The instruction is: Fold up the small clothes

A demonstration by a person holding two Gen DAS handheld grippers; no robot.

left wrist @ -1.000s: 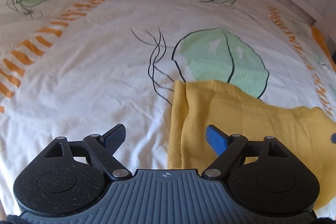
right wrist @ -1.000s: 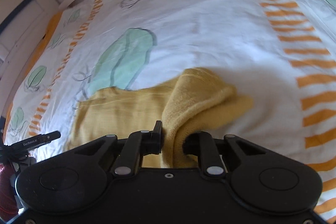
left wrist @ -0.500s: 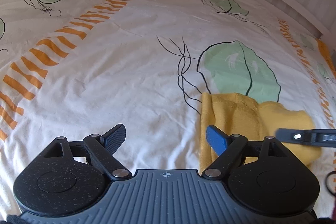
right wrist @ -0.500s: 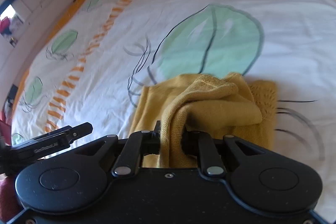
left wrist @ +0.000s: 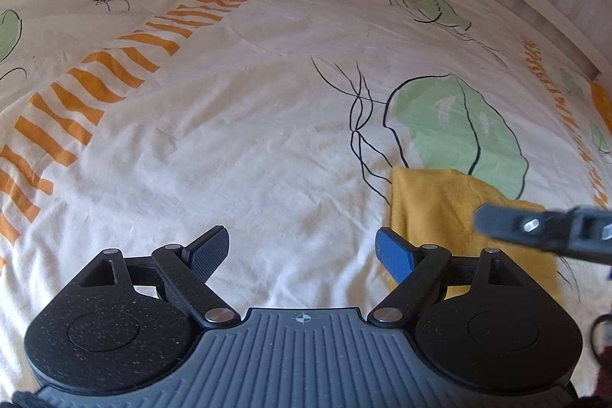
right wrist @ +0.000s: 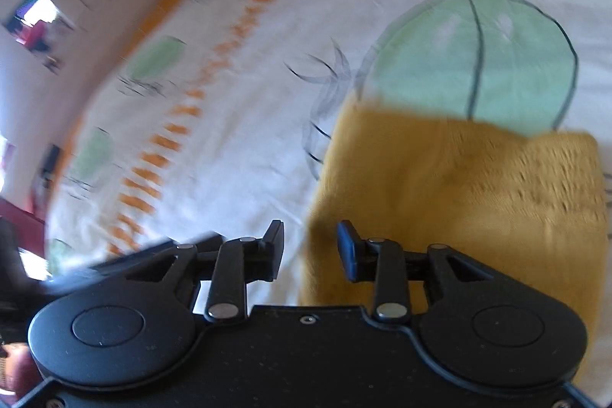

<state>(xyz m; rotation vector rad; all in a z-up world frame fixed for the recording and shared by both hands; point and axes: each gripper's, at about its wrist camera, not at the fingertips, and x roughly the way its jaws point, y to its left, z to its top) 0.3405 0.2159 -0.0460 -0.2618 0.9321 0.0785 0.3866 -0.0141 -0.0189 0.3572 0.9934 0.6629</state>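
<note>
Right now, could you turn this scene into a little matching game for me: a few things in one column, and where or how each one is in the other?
Things:
1. yellow garment
2. left gripper
3. right gripper
4. green leaf print

States:
A. open, over bare bedsheet
B. partly covered by the garment's far edge
C. open, over the garment's left edge
D. lying folded on the bedsheet

Pairs: 1-D, 2-A, 3-C, 4-B

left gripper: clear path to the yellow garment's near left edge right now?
Probably yes. The left gripper is open and empty, the yellow garment lies just to its right, and the right gripper is open above it.
</note>
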